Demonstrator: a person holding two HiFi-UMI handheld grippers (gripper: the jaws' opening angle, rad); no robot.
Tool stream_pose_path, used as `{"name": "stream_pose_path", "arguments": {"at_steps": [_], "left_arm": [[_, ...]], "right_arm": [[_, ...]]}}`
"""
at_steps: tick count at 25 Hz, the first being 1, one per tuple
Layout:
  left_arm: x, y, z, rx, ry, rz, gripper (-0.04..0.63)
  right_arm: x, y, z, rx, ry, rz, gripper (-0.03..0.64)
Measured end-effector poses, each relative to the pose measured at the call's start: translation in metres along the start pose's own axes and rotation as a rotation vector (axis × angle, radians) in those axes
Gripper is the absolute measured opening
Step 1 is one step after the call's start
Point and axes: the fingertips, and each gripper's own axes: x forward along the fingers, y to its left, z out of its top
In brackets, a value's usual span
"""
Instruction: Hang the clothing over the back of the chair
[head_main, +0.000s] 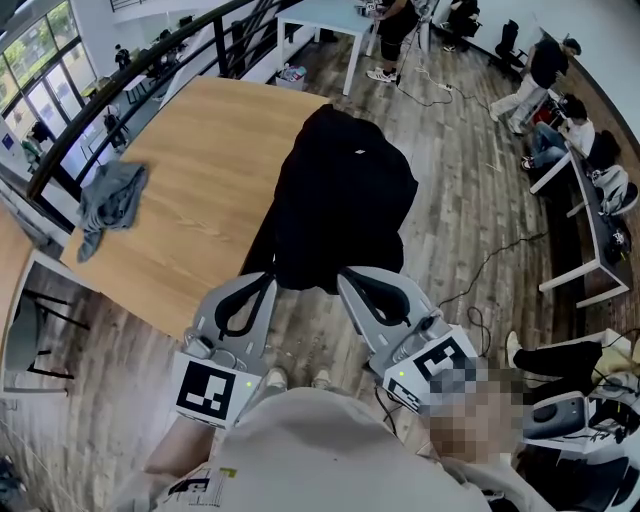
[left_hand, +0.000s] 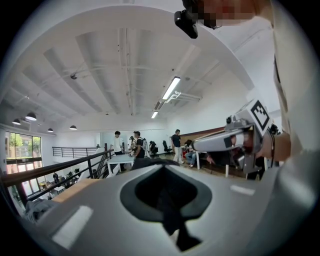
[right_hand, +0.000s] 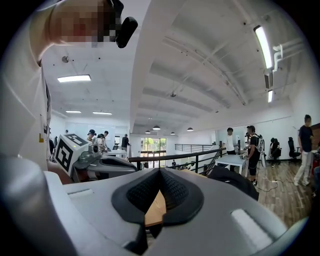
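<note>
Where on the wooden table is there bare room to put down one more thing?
The wide bare stretch of the wooden table between the grey cloth at its left edge and the black clothing is free. Crowded: the near edge, where the left tool and the right tool point at the clothing's hem.

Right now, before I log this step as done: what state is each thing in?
black clothing: draped over the chair back, hiding it.
grey cloth: crumpled on the table.
left gripper: fingers closed on the clothing's lower edge.
right gripper: fingers closed, empty.
</note>
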Motion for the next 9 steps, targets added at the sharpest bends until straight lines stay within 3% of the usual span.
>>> {"name": "stream_pose_path", "arguments": {"at_steps": [9], "left_arm": [[-0.0028, 0.0006, 0.0074, 0.013, -0.009, -0.004, 0.000]], "right_arm": [[-0.0006, 0.0051, 0.0074, 0.000, -0.009, -0.006, -0.002]]}}
